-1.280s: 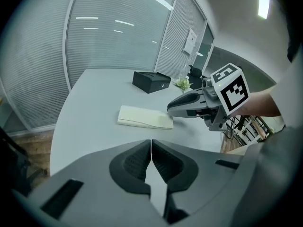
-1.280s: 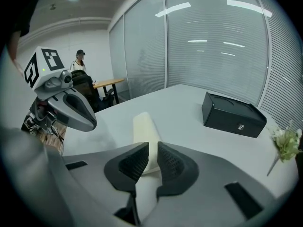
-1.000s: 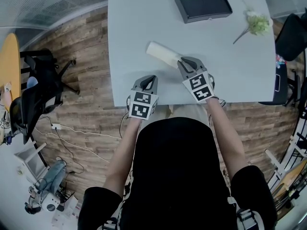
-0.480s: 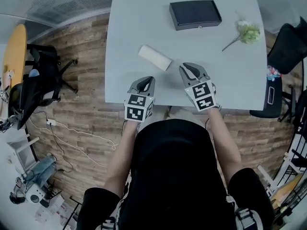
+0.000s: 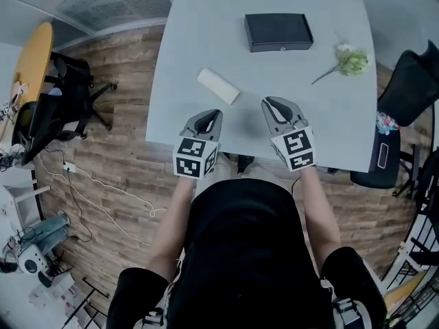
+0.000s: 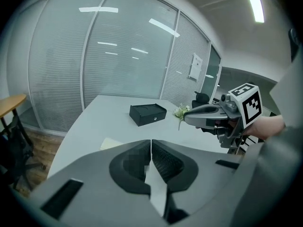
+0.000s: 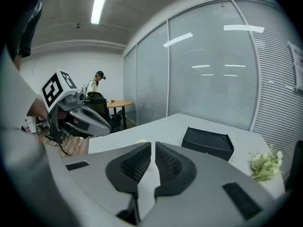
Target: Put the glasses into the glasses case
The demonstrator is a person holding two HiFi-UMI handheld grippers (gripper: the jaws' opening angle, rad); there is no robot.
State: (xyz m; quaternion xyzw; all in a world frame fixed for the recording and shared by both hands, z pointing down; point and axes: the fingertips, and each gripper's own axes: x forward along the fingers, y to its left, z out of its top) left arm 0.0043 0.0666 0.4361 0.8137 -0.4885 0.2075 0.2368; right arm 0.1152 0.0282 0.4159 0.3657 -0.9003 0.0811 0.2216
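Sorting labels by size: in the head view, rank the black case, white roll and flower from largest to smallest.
1. black case, clearly largest
2. white roll and flower: about alike, left unranked

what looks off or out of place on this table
Nothing spilled or broken. The black case lies shut, a white roll and a flower sprig lie apart on the table; no glasses show anywhere.
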